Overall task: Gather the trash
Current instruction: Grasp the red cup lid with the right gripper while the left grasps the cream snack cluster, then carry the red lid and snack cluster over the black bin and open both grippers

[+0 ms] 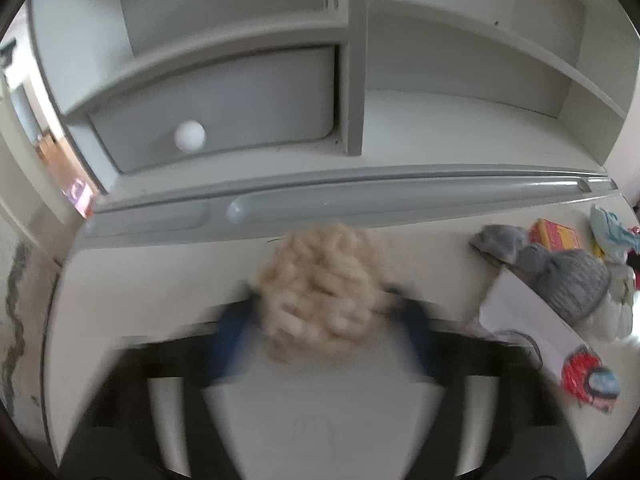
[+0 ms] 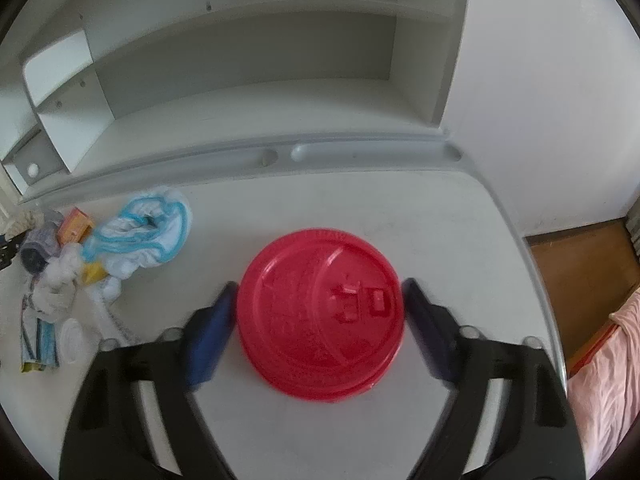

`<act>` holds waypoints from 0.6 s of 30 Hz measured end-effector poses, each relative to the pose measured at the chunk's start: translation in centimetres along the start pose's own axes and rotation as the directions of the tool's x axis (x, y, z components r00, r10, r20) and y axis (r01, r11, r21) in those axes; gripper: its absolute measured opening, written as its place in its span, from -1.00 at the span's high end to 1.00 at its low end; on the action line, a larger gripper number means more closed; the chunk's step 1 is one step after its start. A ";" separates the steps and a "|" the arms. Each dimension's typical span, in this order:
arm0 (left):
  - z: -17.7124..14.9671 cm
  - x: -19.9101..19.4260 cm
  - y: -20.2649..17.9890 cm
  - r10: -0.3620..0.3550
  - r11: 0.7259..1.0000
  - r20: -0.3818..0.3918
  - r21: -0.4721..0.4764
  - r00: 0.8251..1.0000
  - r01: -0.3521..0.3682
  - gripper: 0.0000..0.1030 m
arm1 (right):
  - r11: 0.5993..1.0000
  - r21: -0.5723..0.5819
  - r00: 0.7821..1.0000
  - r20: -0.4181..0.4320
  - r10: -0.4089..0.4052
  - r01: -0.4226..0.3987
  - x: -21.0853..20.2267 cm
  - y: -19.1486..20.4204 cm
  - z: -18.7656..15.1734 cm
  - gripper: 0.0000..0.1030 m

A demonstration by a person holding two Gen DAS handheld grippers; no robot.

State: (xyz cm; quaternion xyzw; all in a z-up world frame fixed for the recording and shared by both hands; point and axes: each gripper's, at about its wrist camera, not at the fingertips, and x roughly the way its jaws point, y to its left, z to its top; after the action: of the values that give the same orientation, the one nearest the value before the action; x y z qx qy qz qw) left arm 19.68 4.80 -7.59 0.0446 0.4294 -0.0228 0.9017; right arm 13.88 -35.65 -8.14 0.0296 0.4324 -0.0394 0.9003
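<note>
Early stage. Left gripper (image 1: 320,300) clamps a cream fuzzy wad (image 1: 320,296) on the desk (image 1: 140,280), just before its rear groove. Right gripper (image 2: 320,304) straddles the red lid (image 2: 320,316); pads near, contact unclear. Heap (image 2: 80,272) left of lid uncollected.

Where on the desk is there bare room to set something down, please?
Bare desk lies between the red lid and the grey pen groove, and right of the lid to the desk edge. The pile of wrappers and cloth crowds the left.
</note>
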 end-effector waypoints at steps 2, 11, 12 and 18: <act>-0.5 -1.2 -0.3 -0.042 0.999 0.009 0.001 0.999 0.042 0.42 | 1.000 -0.005 1.000 0.014 0.024 -0.023 -0.7 0.0 -0.5 -0.50; 0.1 -11.2 -6.7 -0.196 0.978 0.194 0.113 0.961 0.176 0.48 | 0.991 0.083 0.980 0.175 0.092 -0.108 -7.6 -3.2 -2.3 -0.51; -0.1 -12.6 -8.9 -0.247 0.964 0.208 0.152 0.947 0.218 0.48 | 0.990 0.088 0.976 0.195 0.093 -0.111 -9.2 -3.9 -2.8 -0.52; -4.3 -18.0 -24.7 -0.574 0.778 0.123 0.389 0.809 0.493 0.48 | 0.988 0.156 0.951 0.308 -0.032 -0.017 -18.9 -9.1 -8.3 -0.53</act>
State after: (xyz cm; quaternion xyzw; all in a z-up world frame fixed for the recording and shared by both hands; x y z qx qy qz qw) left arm 3.00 -19.33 2.20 0.0719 0.3040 -0.3577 0.8800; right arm -5.26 -43.15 1.27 0.0919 0.2815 -0.0806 0.9517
